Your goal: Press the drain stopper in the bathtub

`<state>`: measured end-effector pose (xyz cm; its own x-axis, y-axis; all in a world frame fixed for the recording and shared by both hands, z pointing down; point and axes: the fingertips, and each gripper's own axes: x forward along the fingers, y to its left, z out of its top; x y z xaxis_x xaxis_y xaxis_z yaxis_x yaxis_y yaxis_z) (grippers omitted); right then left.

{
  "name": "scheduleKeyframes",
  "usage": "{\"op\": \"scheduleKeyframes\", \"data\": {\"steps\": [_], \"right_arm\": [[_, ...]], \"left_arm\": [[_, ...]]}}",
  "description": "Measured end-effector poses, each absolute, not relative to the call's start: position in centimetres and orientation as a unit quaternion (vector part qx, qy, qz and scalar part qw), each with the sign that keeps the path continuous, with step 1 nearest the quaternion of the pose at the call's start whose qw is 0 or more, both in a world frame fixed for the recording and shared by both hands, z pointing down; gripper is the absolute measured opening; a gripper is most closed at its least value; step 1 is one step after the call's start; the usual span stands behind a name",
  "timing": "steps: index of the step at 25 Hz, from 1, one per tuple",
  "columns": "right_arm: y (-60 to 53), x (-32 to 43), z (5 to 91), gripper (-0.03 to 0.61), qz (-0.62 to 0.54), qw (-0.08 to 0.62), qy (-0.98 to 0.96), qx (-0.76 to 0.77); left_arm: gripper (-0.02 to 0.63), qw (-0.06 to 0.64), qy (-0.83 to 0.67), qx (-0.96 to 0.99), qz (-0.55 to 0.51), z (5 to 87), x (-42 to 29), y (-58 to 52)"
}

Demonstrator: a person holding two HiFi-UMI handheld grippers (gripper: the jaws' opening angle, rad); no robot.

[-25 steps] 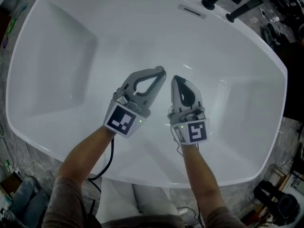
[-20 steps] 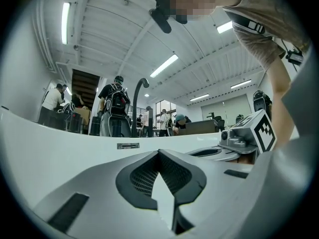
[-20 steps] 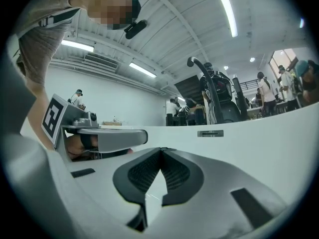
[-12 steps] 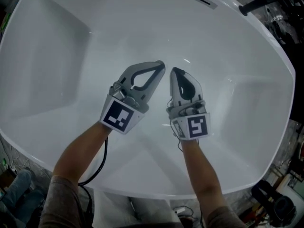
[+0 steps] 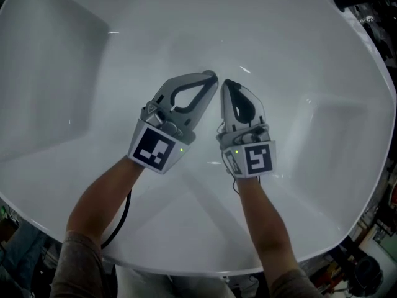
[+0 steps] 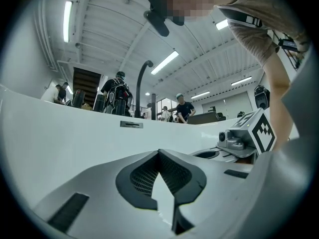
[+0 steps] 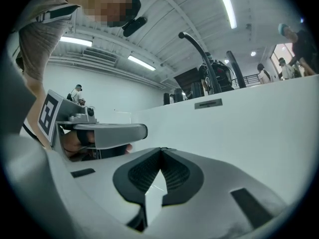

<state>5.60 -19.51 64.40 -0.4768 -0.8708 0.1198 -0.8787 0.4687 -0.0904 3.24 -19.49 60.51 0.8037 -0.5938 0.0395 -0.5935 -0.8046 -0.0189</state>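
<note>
The left gripper (image 5: 209, 79) and right gripper (image 5: 227, 85) (black square markers on their cubes) hover in the white bathtub (image 5: 93, 54), fingers pressed together, tips apparently just apart.

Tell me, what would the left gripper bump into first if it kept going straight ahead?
Probably the bathtub, at its white inner wall just right of the overflow slot. The left gripper, jaws shut, points there; the right gripper sits off to the side. Depth is unclear.
</note>
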Motion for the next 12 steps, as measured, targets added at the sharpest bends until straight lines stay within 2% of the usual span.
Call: {"op": "scheduleKeyframes", "data": {"steps": [12], "right_arm": [[-19.7, 6.5, 70.2, -0.002, 0.094, 0.074, -0.860, 0.495]], "left_arm": [[0.005, -0.002, 0.331, -0.943, -0.029, 62.7, 4.7, -19.8]]}}
